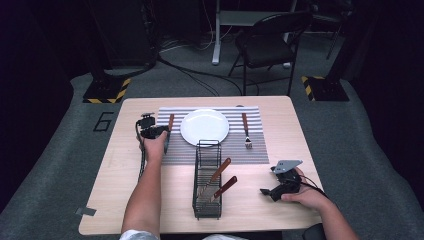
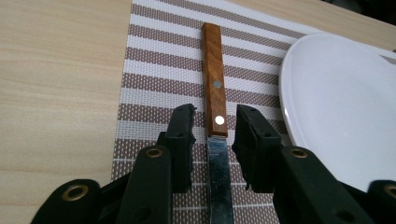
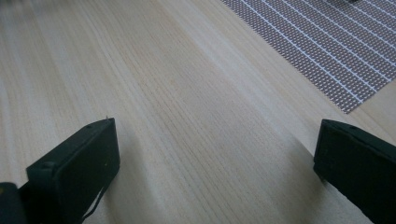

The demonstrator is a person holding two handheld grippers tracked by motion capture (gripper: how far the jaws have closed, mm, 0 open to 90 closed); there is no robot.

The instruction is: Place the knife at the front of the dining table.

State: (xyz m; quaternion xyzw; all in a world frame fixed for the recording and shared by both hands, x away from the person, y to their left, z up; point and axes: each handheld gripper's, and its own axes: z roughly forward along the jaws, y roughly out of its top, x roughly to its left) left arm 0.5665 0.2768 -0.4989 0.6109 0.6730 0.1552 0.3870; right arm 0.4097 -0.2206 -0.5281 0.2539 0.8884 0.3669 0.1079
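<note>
Pale wood table: at its near right, the right gripper rests low with jaws spread wide, holding nothing. Mid-table, a black wire caddy holds two wooden-handled utensils. Farther left, the left gripper straddles a knife on the striped placemat, jaws parted, not touching it, beside a white plate

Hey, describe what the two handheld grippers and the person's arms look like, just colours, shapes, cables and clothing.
Both grippers are black. The left gripper has two chunky black jaws with brass-coloured rivets on their linkages, and a black cable trails from it in the high view. The right gripper carries a grey three-cornered plate on top and also trails a thin dark cable. The forearms are bare; a white sleeve shows at the bottom.
</note>
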